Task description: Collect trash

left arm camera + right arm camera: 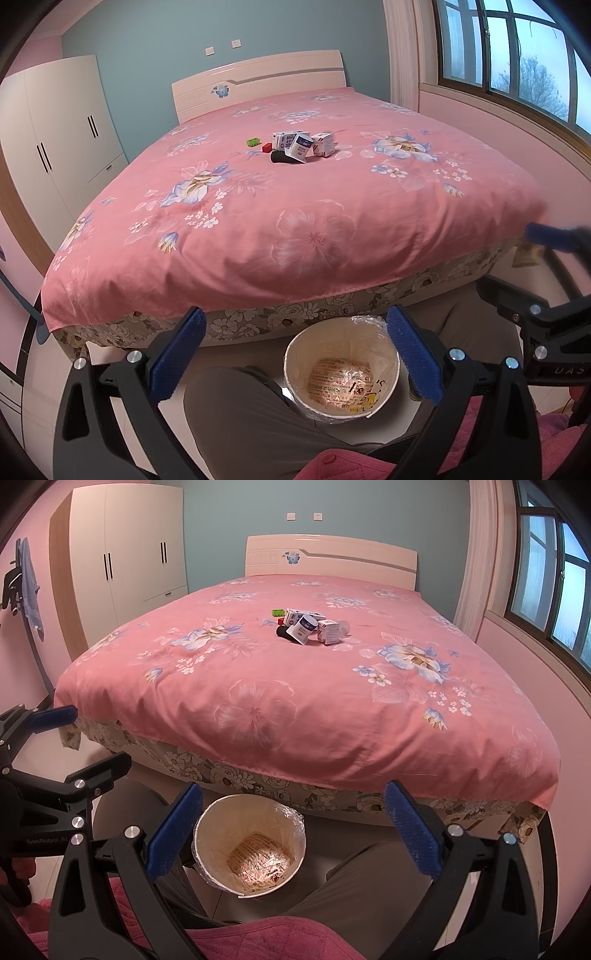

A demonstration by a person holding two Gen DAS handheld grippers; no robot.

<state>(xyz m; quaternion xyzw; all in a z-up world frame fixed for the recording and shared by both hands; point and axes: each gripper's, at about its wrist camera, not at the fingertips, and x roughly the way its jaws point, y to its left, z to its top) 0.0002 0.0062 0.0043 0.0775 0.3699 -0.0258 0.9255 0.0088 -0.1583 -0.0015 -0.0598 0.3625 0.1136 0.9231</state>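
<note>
The pink-covered bed (295, 701) fills your view; your bin (249, 849), bag-lined, sits on the floor at its foot, between your knees. Your left gripper (295, 354) and right gripper (293, 830) both hang spread wide, holding nothing. The trash pile (308, 626) lies mid-bed, well away: light cardboard cartons that would likely crush, so pinch them gently across flat faces.

Light: dim, bluish daylight from window (517, 66), upper right
Glare: bin liner (255, 864) glints
Edges: fisheye bending, dark corners
</note>
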